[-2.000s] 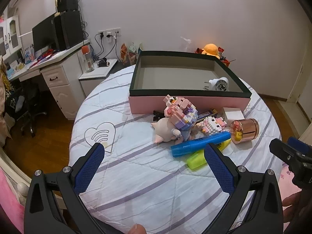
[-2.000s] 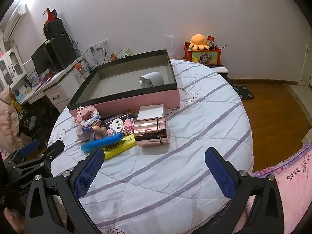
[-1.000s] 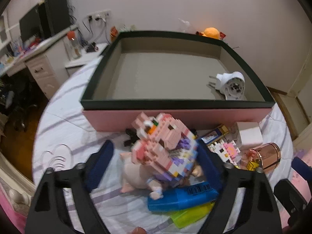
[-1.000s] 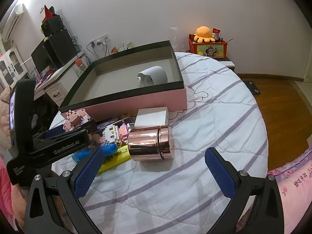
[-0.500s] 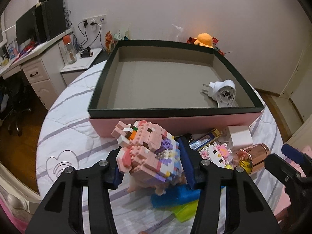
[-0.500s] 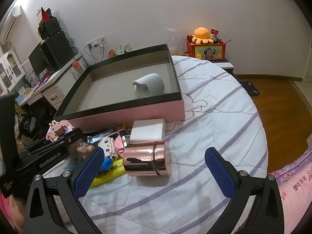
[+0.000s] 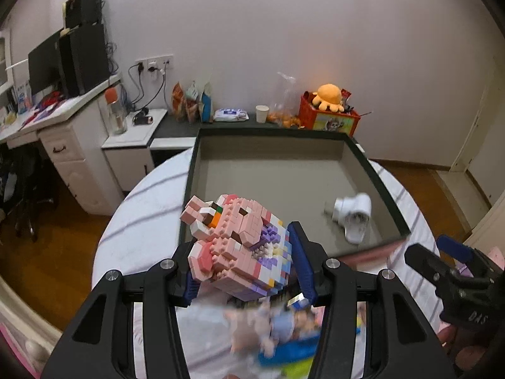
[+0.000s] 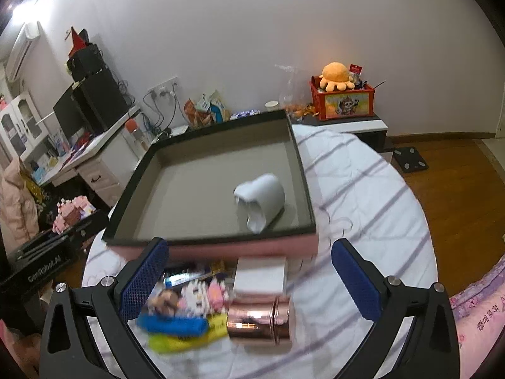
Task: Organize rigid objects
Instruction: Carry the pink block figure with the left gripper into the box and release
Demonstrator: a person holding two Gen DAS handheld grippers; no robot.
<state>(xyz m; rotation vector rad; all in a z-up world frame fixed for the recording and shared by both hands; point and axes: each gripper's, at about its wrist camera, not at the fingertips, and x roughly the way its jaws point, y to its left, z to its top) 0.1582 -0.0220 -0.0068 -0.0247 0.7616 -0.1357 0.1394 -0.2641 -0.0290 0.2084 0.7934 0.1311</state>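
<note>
Two fisheye views look down over a round bed covered in a white quilt (image 8: 372,189) with grey stripes. In the left wrist view, the left gripper (image 7: 243,268) fills the lower centre of the frame, its blue-padded jaws clamped on a pink, white and purple brick-built figure (image 7: 236,246), which hangs in the air in front of a large shallow box (image 7: 391,202) with a dark rim and pink outer walls. The box sits in the middle of the frame on the quilt; inside it, toward its right side, lies a white plug-in device (image 7: 352,218). Below the held figure, the bottom of the frame shows a blurred heap of small toys. In the right wrist view, the right gripper (image 8: 252,279) stands with its jaws wide and nothing between them, at the lower centre of the frame. Beneath it on the quilt, just in front of the box's pink wall, lie a shiny copper-coloured tin (image 8: 258,320) on its side, a small white box (image 8: 262,273), a blue marker (image 8: 172,322), a yellow marker (image 8: 186,336) and a small pink-and-white brick figure (image 8: 205,293).
</note>
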